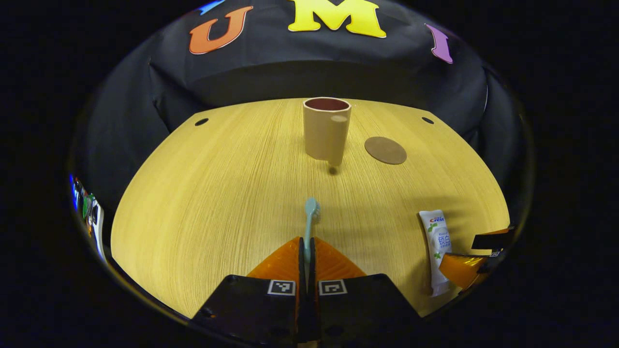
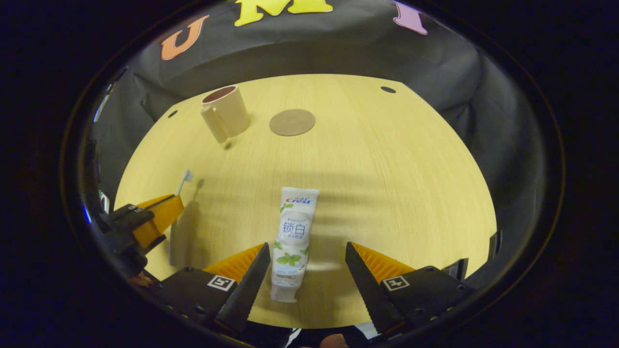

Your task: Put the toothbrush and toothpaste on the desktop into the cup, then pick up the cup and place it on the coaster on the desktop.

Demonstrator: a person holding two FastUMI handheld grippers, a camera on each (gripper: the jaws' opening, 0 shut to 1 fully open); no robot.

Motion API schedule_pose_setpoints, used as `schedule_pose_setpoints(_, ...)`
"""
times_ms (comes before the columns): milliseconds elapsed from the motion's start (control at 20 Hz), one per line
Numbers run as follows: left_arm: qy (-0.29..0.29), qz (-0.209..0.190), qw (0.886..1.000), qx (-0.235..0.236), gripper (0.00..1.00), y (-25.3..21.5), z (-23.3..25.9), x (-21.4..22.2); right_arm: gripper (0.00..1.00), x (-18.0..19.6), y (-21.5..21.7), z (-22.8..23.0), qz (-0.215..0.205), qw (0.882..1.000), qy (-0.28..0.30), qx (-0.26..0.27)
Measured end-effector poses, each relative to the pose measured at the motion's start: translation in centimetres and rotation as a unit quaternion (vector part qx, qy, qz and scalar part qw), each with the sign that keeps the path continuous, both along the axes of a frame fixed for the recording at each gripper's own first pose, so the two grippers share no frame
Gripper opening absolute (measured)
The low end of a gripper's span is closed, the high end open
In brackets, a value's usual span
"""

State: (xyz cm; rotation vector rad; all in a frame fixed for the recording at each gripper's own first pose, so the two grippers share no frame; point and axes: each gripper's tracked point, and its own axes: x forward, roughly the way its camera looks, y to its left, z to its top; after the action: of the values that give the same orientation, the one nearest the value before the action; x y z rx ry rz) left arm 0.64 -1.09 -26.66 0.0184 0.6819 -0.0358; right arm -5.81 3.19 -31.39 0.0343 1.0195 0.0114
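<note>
The left gripper (image 1: 307, 251) is pinching the light-blue toothbrush (image 1: 310, 217) by its handle, fingers pressed together on it, with the bristle head pointing ahead toward the tan cup (image 1: 326, 128). In the right gripper view the brush looks lifted off the bench (image 1: 203, 203), casting a shadow beside it. The cup is standing upright at the far middle of the bench, its handle facing this way, and the round brown coaster (image 1: 385, 150) is lying just beside it, apart from it.

The right gripper (image 2: 307, 273) is hovering with fingers spread on either side of the toothpaste tube (image 2: 293, 239), which is lying flat on the bench, cap end nearest; neither finger appears to be touching it.

To do this step well, the left hand should probably be carrying the brush over the cup's mouth, tipping it near vertical and releasing low so the cup is not knocked over.
</note>
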Motion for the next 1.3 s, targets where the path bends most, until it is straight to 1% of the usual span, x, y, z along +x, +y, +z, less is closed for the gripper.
schedule_pose_setpoints(100, -0.009, 0.001, 1.0, -0.005, 0.04, -0.1, 1.0, 0.2, 0.95, 0.0, 0.5, -0.4, 0.001, 1.0, 0.004, 0.004)
schedule_pose_setpoints(150, -0.013, 0.002, 1.0, -0.008, 0.04, -0.1, 1.4, 0.1, 0.96, 0.0, 0.6, -0.5, 0.0, 1.0, 0.003, 0.003)
schedule_pose_setpoints(350, -0.025, 0.009, 1.0, -0.017, 0.04, -0.2, 3.2, 0.1, 0.93, 0.3, 1.2, -1.3, -0.003, 1.0, 0.008, 0.003)
schedule_pose_setpoints(400, -0.028, 0.01, 0.999, -0.019, 0.04, -0.2, 3.6, 0.1, 0.83, 0.3, 1.4, -1.5, -0.004, 1.0, 0.012, 0.005)
schedule_pose_setpoints(450, -0.03, 0.012, 0.999, -0.02, 0.04, -0.1, 3.8, 0.0, 0.76, 0.2, 1.4, -1.9, -0.005, 1.0, 0.015, 0.005)
schedule_pose_setpoints(500, -0.032, 0.014, 0.999, -0.021, 0.04, 0.1, 4.0, 0.1, 0.63, 0.1, 1.6, -2.2, -0.006, 1.0, 0.021, 0.008)
schedule_pose_setpoints(600, -0.032, 0.016, 0.999, -0.022, 0.03, 0.2, 4.1, 0.2, 0.63, -0.3, 2.0, -2.6, -0.005, 0.999, 0.035, 0.014)
schedule_pose_setpoints(750, -0.032, 0.021, 0.999, -0.025, 0.03, 0.3, 4.4, 0.1, 0.63, -0.2, 1.6, -2.8, 0.0, 1.0, 0.031, 0.001)
schedule_pose_setpoints(800, -0.032, 0.022, 0.999, -0.025, 0.03, 0.4, 4.5, 0.0, 0.51, -0.4, 1.6, -2.4, 0.002, 0.999, 0.033, 0.0)
schedule_pose_setpoints(850, -0.033, 0.023, 0.999, -0.026, 0.03, 0.4, 4.5, 0.0, 0.51, -0.2, 1.5, -2.7, 0.005, 0.999, 0.032, -0.001)
schedule_pose_setpoints(900, -0.035, 0.025, 0.999, -0.027, 0.03, 0.5, 4.6, 0.0, 0.46, -0.3, 1.5, -2.8, 0.008, 0.999, 0.033, -0.001)
schedule_pose_setpoints(950, -0.036, 0.025, 0.999, -0.028, 0.03, 0.5, 4.8, -0.1, 0.45, -0.2, 1.4, -2.7, 0.009, 0.999, 0.032, -0.001)
schedule_pose_setpoints(1000, -0.038, 0.025, 0.999, -0.027, 0.03, 0.5, 4.9, -0.2, 0.39, -0.2, 1.4, -2.7, 0.011, 0.999, 0.034, 0.0)
schedule_pose_setpoints(1050, -0.039, 0.024, 0.999, -0.026, 0.03, 0.4, 5.0, -0.1, 0.38, -0.1, 1.3, -2.8, 0.011, 0.999, 0.031, 0.001)
schedule_pose_setpoints(1100, -0.041, 0.023, 0.999, -0.025, 0.03, 0.3, 5.1, 0.0, 0.34, -0.3, 1.2, -2.6, 0.013, 0.999, 0.03, 0.003)
schedule_pose_setpoints(1150, -0.042, 0.023, 0.999, -0.025, 0.04, 0.3, 5.3, 0.0, 0.33, -0.2, 1.1, -2.8, 0.011, 1.0, 0.028, 0.002)
schedule_pose_setpoints(1200, -0.043, 0.022, 0.999, -0.024, 0.03, 0.3, 5.4, 0.0, 0.25, -0.2, 1.2, -2.7, 0.013, 1.0, 0.028, 0.004)
schedule_pose_setpoints(1300, -0.049, 0.022, 0.998, -0.024, 0.03, 0.3, 5.7, 0.1, 0.25, 0.0, 1.0, -2.4, 0.015, 1.0, 0.022, 0.005)
